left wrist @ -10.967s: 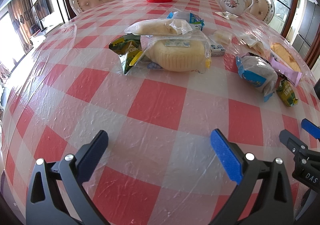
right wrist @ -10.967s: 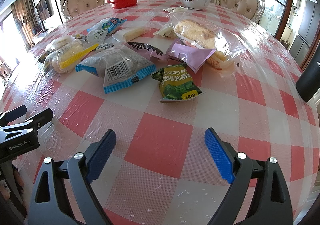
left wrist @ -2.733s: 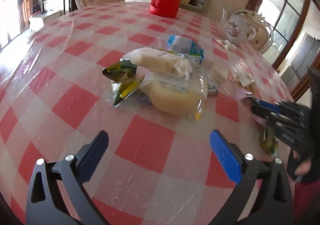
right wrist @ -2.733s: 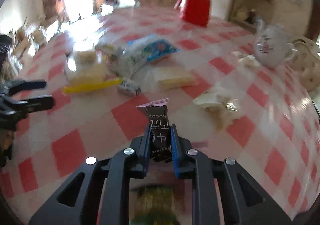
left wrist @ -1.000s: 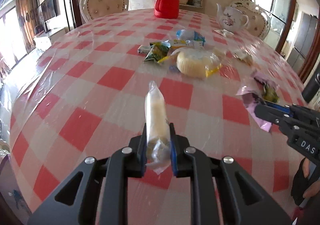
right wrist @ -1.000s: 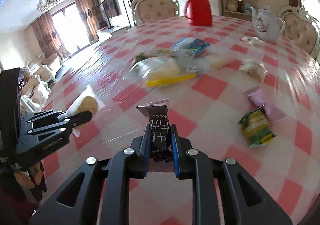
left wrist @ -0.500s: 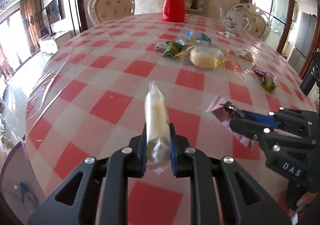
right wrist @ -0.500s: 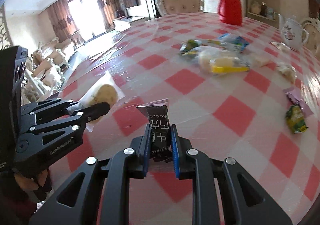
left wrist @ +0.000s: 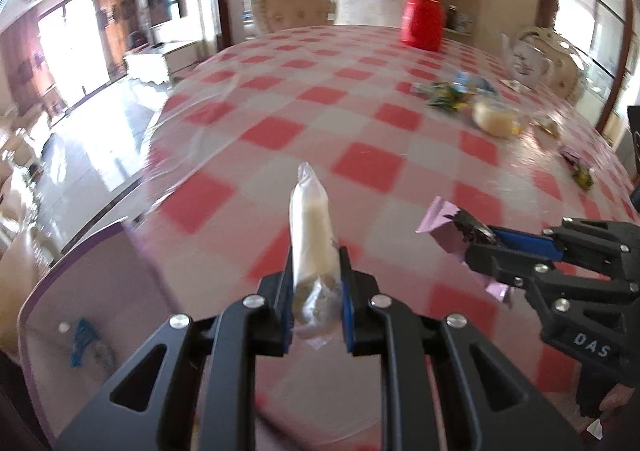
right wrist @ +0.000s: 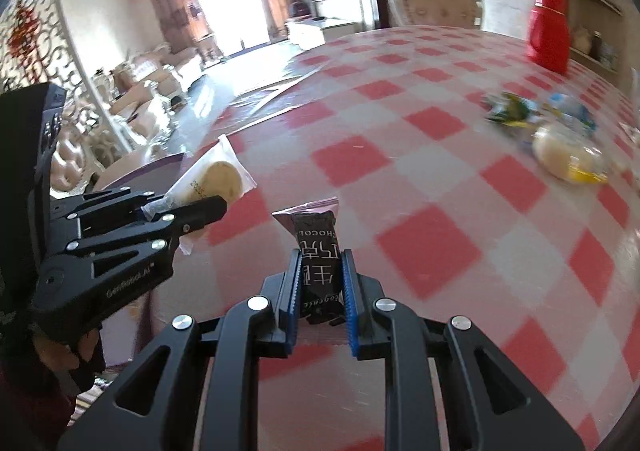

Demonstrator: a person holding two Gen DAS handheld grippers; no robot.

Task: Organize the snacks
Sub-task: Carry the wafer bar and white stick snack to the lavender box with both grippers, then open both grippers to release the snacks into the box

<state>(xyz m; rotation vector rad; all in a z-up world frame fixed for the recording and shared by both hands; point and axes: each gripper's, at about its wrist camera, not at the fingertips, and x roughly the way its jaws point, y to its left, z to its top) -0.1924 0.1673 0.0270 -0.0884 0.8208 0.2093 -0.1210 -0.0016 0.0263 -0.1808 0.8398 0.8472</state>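
My left gripper (left wrist: 316, 267) is shut on a long clear-wrapped bread roll (left wrist: 310, 235) that stands edge-on between the pads, above the table's near-left edge. In the right wrist view that same bread roll (right wrist: 216, 179) shows flat, clamped by the left gripper (right wrist: 182, 211). My right gripper (right wrist: 320, 271) is shut on a dark chocolate bar packet (right wrist: 316, 247) with a pink back. The left wrist view shows the right gripper (left wrist: 480, 239) to the right, holding the chocolate packet (left wrist: 444, 223) by its end. The other snacks (left wrist: 492, 115) lie far off on the red-checked table (left wrist: 360, 163).
A purple-rimmed bin or container (left wrist: 80, 291) stands below the table's left edge, with something blue inside. A red flask (left wrist: 424, 21), a white teapot (left wrist: 528, 59) and ornate chairs (left wrist: 294, 5) sit at the far side. A small green packet (left wrist: 582, 175) lies at the right.
Both grippers have swung left across the table toward its near-left edge, each still clamping its snack. The snack pile has fallen farther back and right, and the purple-rimmed container has come into view.
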